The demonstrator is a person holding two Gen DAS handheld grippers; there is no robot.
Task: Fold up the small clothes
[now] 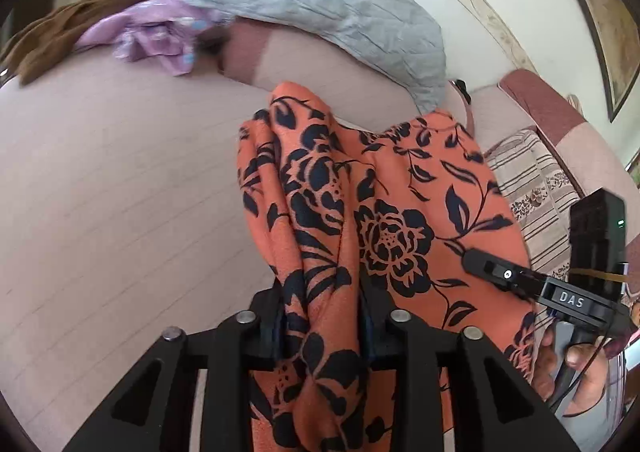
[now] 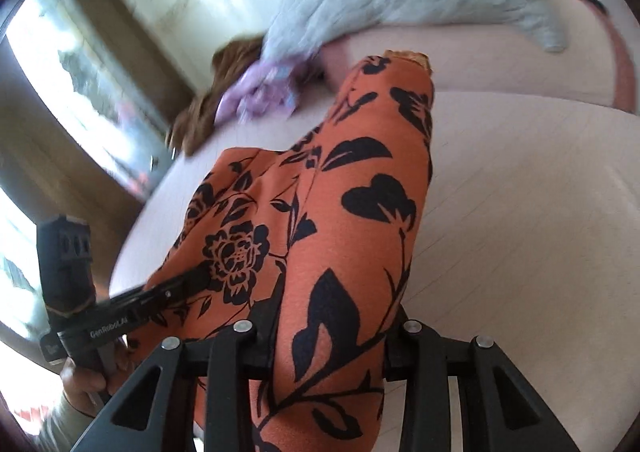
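Held aloft over a pale pink ribbed bedspread (image 1: 100,192), an orange garment printed with black flowers (image 1: 400,212) hangs bunched and unfolded, suggesting the folding has barely begun: no crease is laid, and the cloth has yet to be spread flat. The left gripper (image 1: 320,316) pinches a gathered ridge of the crepe-like fabric between its black fingers; to the garment's right, the right gripper (image 2: 332,316) likewise clamps a broad, smoother drape that falls in one long fold. Beyond the garment, left to right, lie a rumpled brown cloth (image 1: 80,12), a crumpled lilac piece (image 1: 160,36) and a grey quilted pillow (image 1: 320,4), apparently awaiting their turn. A striped, floral cushion (image 1: 536,188) sits just right of the garment.
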